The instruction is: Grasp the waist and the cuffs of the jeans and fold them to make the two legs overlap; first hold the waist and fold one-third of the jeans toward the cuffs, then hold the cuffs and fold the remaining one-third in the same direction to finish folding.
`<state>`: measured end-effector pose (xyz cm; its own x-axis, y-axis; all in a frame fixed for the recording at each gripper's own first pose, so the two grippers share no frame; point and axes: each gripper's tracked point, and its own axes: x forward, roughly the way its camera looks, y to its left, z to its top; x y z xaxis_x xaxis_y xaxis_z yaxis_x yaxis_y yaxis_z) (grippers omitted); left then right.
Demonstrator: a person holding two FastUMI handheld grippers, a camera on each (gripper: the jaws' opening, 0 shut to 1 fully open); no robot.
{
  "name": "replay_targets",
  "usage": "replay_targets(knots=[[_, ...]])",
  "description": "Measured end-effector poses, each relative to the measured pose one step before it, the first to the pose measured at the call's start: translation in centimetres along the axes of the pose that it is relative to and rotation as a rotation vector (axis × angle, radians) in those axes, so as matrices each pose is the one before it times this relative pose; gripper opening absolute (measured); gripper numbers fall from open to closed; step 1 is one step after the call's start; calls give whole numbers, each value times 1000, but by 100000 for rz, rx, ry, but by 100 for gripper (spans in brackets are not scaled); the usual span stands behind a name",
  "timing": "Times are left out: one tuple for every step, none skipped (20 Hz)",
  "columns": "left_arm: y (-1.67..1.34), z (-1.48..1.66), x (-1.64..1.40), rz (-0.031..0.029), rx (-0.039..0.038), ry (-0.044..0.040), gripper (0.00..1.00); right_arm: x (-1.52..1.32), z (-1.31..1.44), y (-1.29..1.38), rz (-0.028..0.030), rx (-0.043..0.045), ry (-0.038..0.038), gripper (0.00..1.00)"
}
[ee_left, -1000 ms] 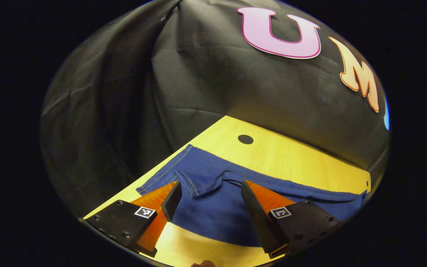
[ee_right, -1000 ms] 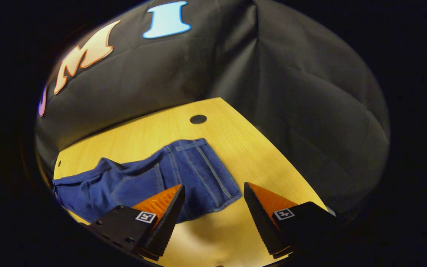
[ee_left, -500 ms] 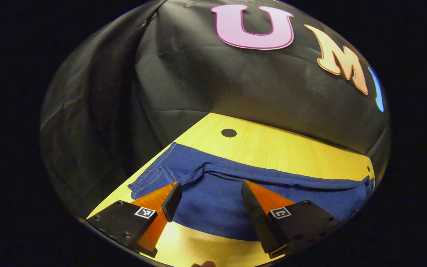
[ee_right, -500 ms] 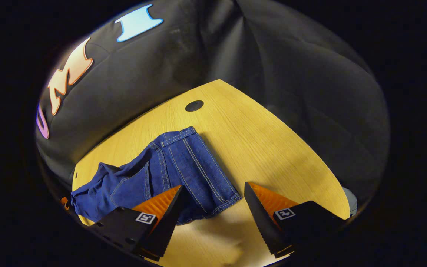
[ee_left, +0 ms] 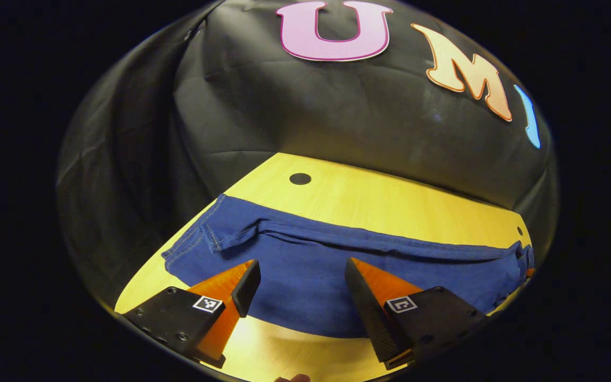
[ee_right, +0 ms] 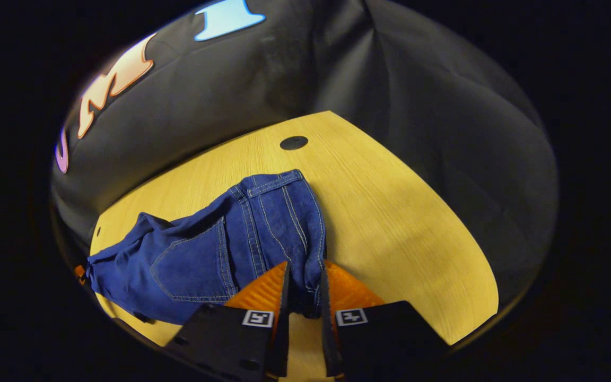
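Left gripper view: camera sits low and close over the near edge of the worktop (ee_left: 390,201), facing across it toward the booth's wall (ee_left: 311,106), looking forward between its own jaws.

Right gripper view: camera is likewise low and close, aimed across the worktop (ee_right: 390,212) toward the wall's corner fold.

Shared ground: both views take in the jeans (ee_left: 305,265) (ee_right: 220,249), the yellow surface, its dark round hole (ee_left: 300,179) (ee_right: 293,142) and the wall.

The dark blue denim jeans (ee_left: 311,265) with pale stitching lie stretched lengthwise across a yellow wooden tabletop (ee_left: 390,201). The leg end lies flat, its hem partly turned over, while the waist end (ee_right: 284,212), back pocket up, is bunched and pinched together.
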<state>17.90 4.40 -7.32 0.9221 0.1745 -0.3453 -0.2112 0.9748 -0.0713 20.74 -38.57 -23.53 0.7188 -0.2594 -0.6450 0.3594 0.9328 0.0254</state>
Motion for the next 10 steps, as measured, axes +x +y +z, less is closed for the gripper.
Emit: replay_targets(knots=[[-42, -148, -115, -735, 177, -79, 96, 8, -25, 211, -626, -1018, -118, 19], [21, -160, 152, -634, 139, -386, 96, -32, 117, 70, -969, -21, -677, 19], [-95, 60, 11, -828, 179, -177, 96, 24, 171, 200, -1112, 904, -370, 12], [36, -14, -2, -492, 77, 133, 96, -223, 24, -150, -1567, -1568, 45, 8], [-117, -64, -49, -180, -159, 568, 96, -124, 284, 74, -1766, -2467, -1053, 8], [-78, 166, -47, -266, -540, -27, 96, -183, 47, 23, -2214, -3841, -1105, 4], [-195, 277, 102, -575, -967, -800, 96, -400, 464, 78, -2069, -4036, -1519, 7], [-120, 293, -54, -770, -1208, -545, 96, -541, 523, 58, -1812, -2826, -1308, 6], [37, 93, -115, -407, -851, -325, 96, -532, 535, 231, -1435, -619, -1630, 6], [139, 29, 20, -157, -434, -96, 96, -584, 778, 179, -747, 589, -1725, 6]])
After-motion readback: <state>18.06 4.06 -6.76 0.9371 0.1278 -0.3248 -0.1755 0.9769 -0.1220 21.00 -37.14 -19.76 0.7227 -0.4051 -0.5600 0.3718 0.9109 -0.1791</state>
